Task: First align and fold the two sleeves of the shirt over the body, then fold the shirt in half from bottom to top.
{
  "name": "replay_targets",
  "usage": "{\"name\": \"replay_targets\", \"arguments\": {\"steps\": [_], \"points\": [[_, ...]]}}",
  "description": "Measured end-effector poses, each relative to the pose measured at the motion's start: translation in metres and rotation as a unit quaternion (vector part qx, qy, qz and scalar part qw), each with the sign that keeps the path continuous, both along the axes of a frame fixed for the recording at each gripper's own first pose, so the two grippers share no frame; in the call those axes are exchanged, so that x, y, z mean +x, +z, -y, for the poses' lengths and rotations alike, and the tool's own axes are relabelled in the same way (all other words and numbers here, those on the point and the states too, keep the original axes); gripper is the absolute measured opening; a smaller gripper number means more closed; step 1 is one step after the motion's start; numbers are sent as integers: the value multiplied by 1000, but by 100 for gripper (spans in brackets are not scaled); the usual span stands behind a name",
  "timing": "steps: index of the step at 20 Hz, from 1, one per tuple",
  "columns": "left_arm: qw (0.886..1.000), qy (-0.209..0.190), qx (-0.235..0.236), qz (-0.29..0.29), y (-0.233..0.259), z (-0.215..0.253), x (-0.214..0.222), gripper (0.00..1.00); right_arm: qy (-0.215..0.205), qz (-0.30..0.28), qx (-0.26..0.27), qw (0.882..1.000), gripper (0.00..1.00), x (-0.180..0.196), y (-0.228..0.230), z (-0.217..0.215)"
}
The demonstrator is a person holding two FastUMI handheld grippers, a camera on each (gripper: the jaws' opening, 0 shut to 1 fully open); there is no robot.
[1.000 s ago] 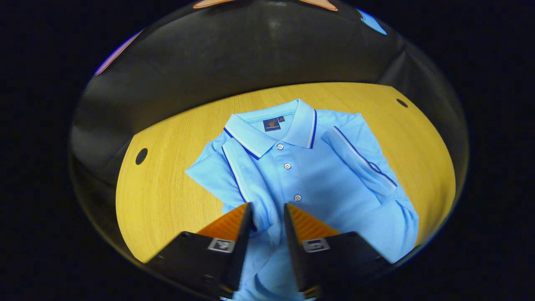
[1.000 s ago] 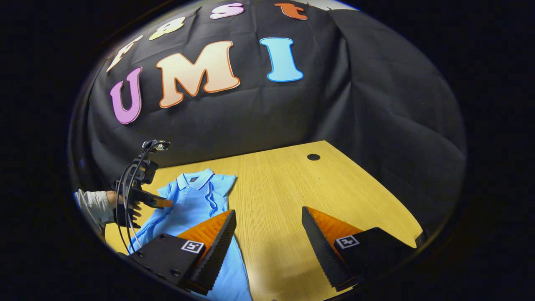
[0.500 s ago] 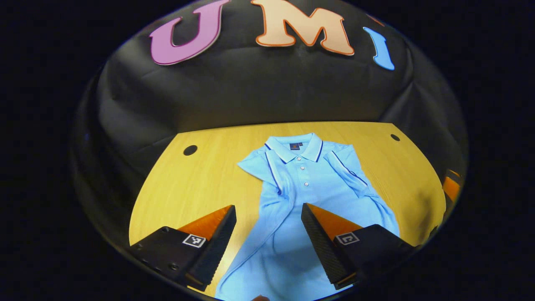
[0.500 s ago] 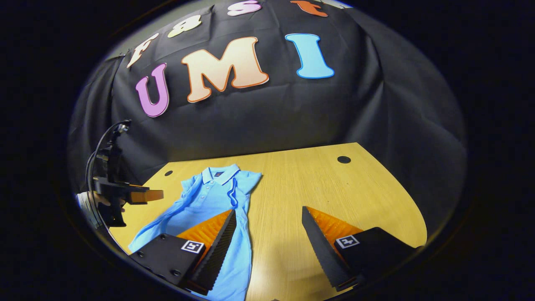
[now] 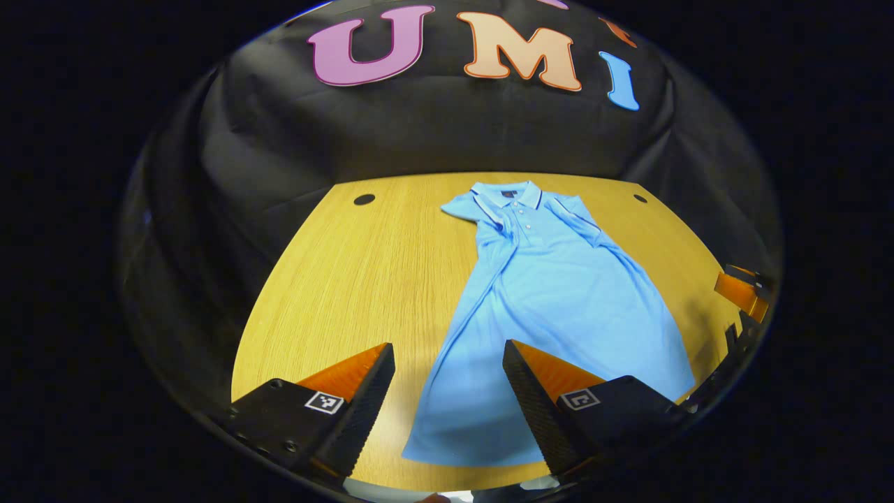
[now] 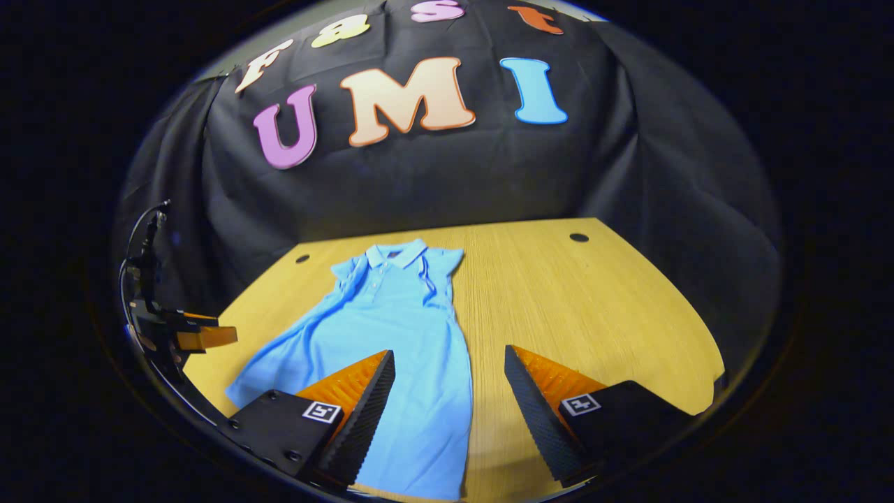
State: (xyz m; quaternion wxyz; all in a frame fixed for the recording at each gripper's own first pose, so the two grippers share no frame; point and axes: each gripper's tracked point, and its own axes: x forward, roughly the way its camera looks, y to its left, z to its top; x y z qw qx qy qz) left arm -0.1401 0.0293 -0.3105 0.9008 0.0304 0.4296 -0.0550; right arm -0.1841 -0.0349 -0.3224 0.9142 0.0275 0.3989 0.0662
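A light blue polo shirt (image 5: 552, 300) lies flat on the wooden table (image 5: 349, 293), collar at the far end, both short sleeves folded in over the body. In the right gripper view the shirt (image 6: 398, 335) stretches from the far left toward the near edge. My left gripper (image 5: 447, 391) stands open above the shirt's bottom hem, holding nothing. My right gripper (image 6: 447, 391) is open too, over the hem's right corner and the bare wood. The left gripper (image 6: 188, 335) appears at the left edge of the right gripper view; the right gripper (image 5: 740, 290) appears at the right edge of the left gripper view.
The table (image 6: 594, 307) has round cable holes near its far corners (image 5: 364, 199) (image 6: 578, 237). Black cloth walls stand close behind the table's far edge. Bare wood lies to either side of the shirt.
My left gripper let go of the left sleeve, opened, and pulled back to the shirt's bottom hem. The right gripper also drew back and swung left, so more of the shirt shows.
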Motion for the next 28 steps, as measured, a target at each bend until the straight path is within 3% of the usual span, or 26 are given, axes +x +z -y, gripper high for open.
{"name": "replay_targets", "arguments": {"steps": [3,4,7,10,11,12,13,14,17,28], "points": [[999,-9,5,-38,-15,-14,-37,96,0,-29,-9,1000,94,-37,-7,-6],[999,-6,6,-48,-21,-18,-46,96,-1,-37,-19,999,98,-48,-11,-5],[997,0,3,-71,-31,-21,-65,96,6,-69,-46,997,98,-82,-27,-4],[996,-15,17,-87,-38,-23,-79,96,26,-122,-81,989,98,-116,-45,2],[995,-19,21,-94,-41,-23,-80,96,32,-138,-90,986,94,-122,-51,3],[995,-22,20,-99,-43,-22,-81,96,35,-155,-94,983,99,-129,-56,4],[994,-20,21,-104,-44,-22,-84,96,36,-170,-94,980,94,-134,-59,4],[994,-18,17,-110,-46,-23,-87,96,35,-180,-93,979,98,-137,-61,4],[992,-8,8,-128,-52,-25,-95,96,33,-202,-92,975,94,-140,-68,2],[984,-11,9,-177,-73,-28,-96,96,32,-264,-87,960,98,-151,-89,4]]}}
